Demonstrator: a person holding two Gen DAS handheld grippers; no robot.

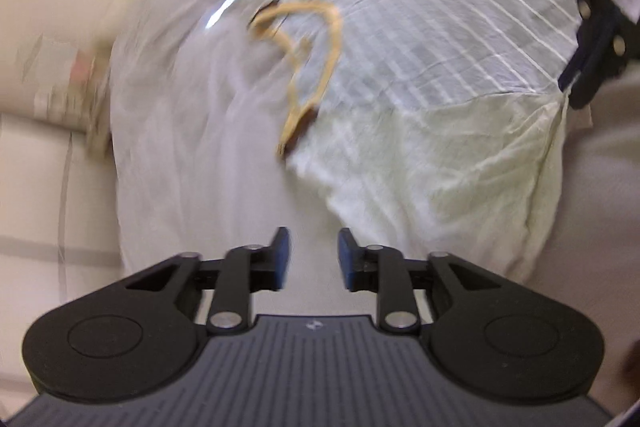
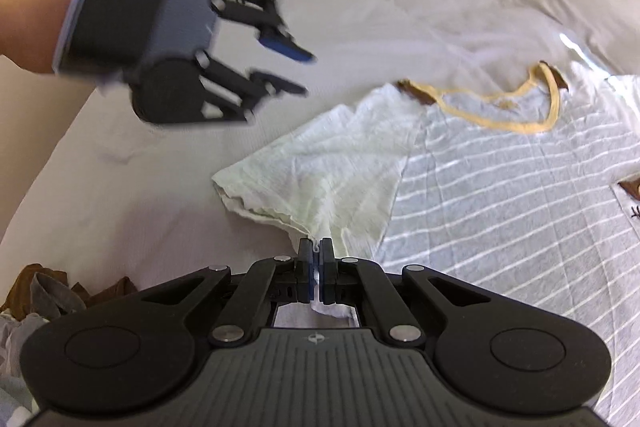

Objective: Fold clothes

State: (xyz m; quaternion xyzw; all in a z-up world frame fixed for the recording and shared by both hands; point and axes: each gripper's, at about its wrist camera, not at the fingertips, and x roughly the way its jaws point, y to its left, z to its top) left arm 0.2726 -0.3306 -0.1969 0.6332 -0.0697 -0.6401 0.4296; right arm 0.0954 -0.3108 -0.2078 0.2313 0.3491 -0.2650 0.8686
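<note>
- Striped T-shirt [image 2: 500, 187] lies spread on the bed [image 2: 140, 195]: grey body with white stripes, yellow neckband [image 2: 516, 125], pale green sleeve [image 2: 320, 179] sticking out toward the bed's open side.
- Right hand-held gripper [image 2: 315, 267] is clamped tight on the sleeve's lower corner; a fold of pale cloth shows squeezed between the pads and bunched behind them.
- Left hand-held gripper [image 1: 311, 259] has its fingers apart with nothing between them; it hangs in the air above the bedsheet, just short of the sleeve hem. Seen from the right wrist it is blurred, clear of the cloth.
- Step in hand, as I read it: start of the sleeve fold, with one corner pinched and the second grip not yet made.
- Next move likely calls for the left gripper to come down on the sleeve's outer hem, near the shoulder side, then both carry the sleeve over onto the striped body.
- Edges: sleeve hem is wrinkled and slightly curled, so a shallow pinch may catch only one layer.
- Room: plain sheet on the sleeve side is free for moving; a pile of other clothes [image 2: 44, 291] sits at the bed's near corner, well apart from the shirt.
</note>
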